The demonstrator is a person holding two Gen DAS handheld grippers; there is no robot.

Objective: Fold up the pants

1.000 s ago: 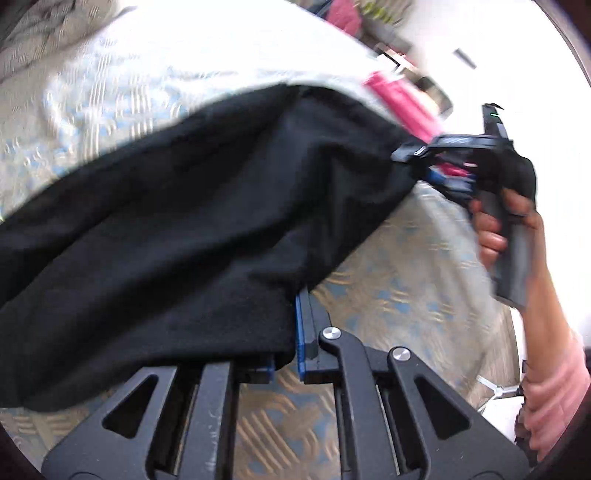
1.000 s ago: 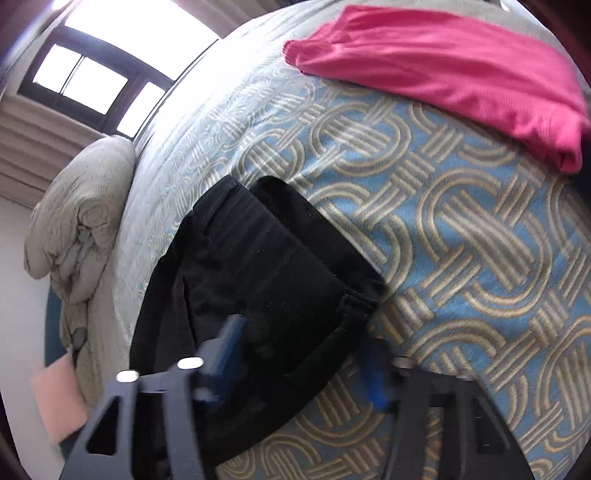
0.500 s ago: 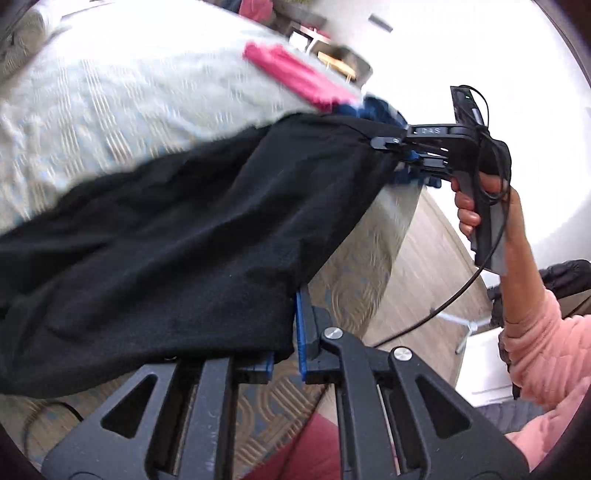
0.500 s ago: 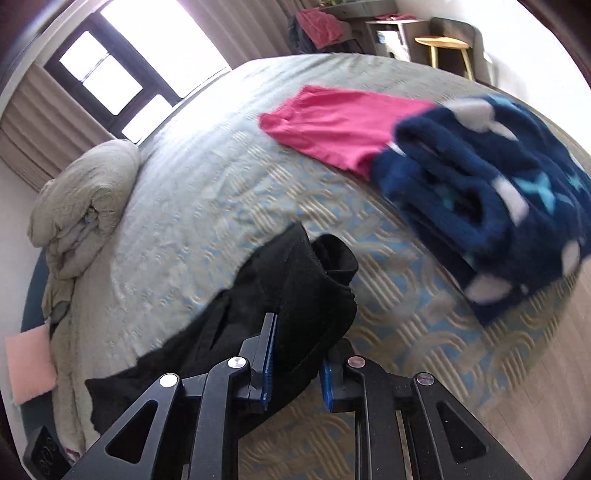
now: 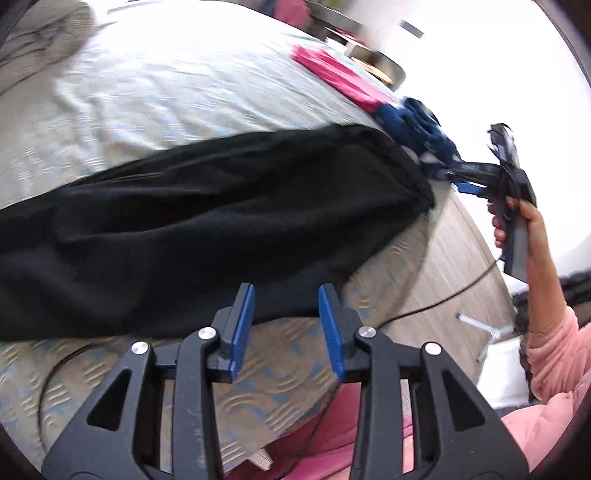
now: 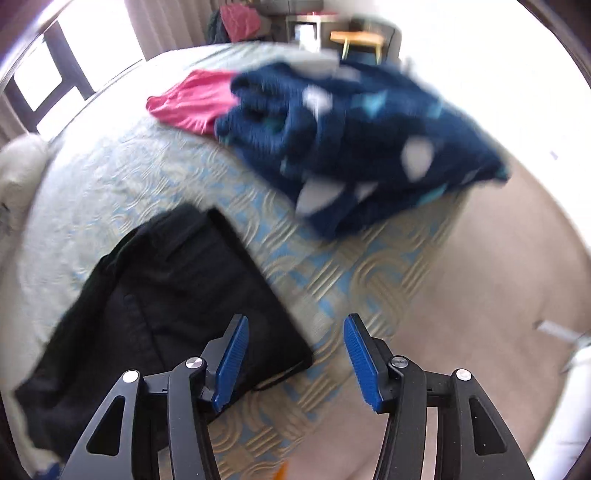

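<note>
The black pants [image 5: 207,221] lie stretched across the patterned bedspread [image 5: 184,92] near the bed's front edge; they also show in the right wrist view [image 6: 177,295]. My left gripper [image 5: 286,295] is open and empty, its blue pads just over the pants' near edge. My right gripper [image 6: 293,332] is open and empty, with one corner of the pants under its left finger. In the left wrist view the right gripper [image 5: 461,181] sits just off the pants' right end.
A navy patterned fleece garment [image 6: 354,140] and a pink garment [image 6: 192,99] lie on the bed's far corner. A grey duvet [image 5: 37,33] is bunched at the head. Wood floor [image 5: 450,266] lies past the bed edge. A cable [image 5: 443,299] hangs from the right gripper.
Both grippers were shut on the pants' edge and have opened. The pants have dropped onto the bed. The right gripper has pulled back a little from the corner.
</note>
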